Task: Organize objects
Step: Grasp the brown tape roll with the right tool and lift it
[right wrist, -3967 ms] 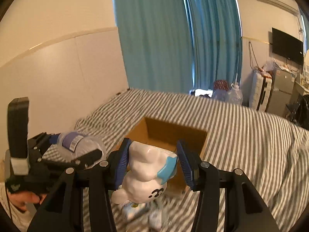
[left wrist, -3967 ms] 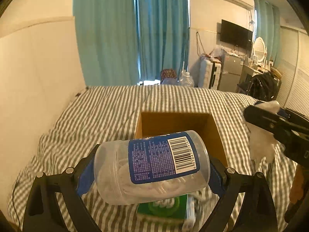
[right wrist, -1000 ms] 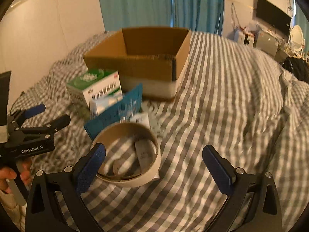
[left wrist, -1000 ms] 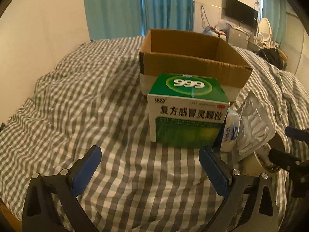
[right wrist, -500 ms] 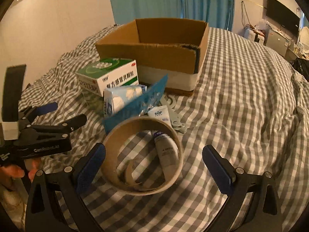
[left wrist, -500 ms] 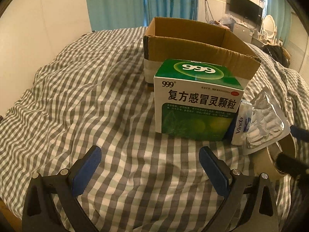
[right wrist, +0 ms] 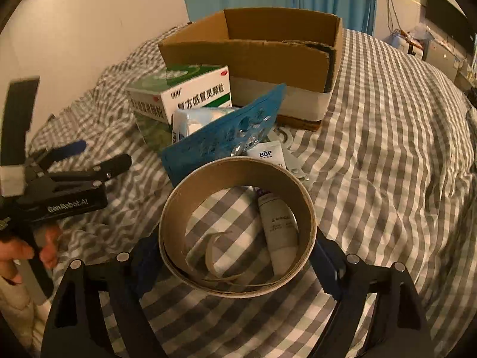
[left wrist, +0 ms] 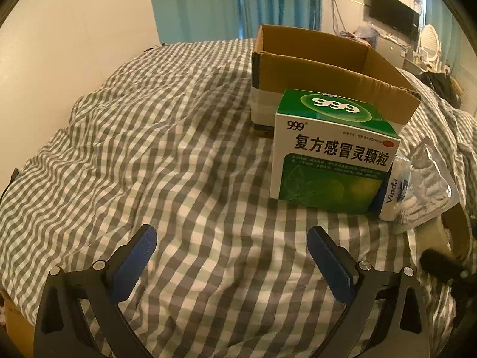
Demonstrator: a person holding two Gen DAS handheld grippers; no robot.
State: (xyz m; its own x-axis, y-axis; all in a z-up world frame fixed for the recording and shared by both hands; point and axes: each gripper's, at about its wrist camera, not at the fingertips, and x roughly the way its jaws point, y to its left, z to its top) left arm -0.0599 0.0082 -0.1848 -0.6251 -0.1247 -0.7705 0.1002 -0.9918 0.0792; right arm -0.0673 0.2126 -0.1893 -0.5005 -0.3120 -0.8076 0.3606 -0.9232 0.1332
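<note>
Both grippers have dropped low over the bed since four seconds back, the bottle and the toy they carried gone from their fingers, and over the last half second the right one has pushed in around the cardboard ring.

Biggest thing out there, the grey-and-white checked bedspread (left wrist: pixel 167 155), rumpled, everything resting on it. At the far side sits the open cardboard box (right wrist: pixel 268 47), its lower band pale. Just in front of it stands the green and white 999 medicine box (left wrist: pixel 331 149), upright, print facing the left camera. Tight against that box's right side, a Vinda tissue pack (left wrist: pixel 393 191), and leaning against the pack a blister sheet (right wrist: pixel 226 137), blue on one face, silvery on the other.

Nearer the right gripper (right wrist: pixel 238 250), the cardboard ring (right wrist: pixel 238 229) lies flat between the blue pads, which sit right at its outer wall; whether they actually press it, I cannot tell. A white BOP tube (right wrist: pixel 277 223) runs under the ring's far rim and lies partly inside it.

Left gripper (left wrist: pixel 232 259), held in the left hand (right wrist: pixel 21 250), hangs over bare bedspread, jaws wide apart, holding nothing
</note>
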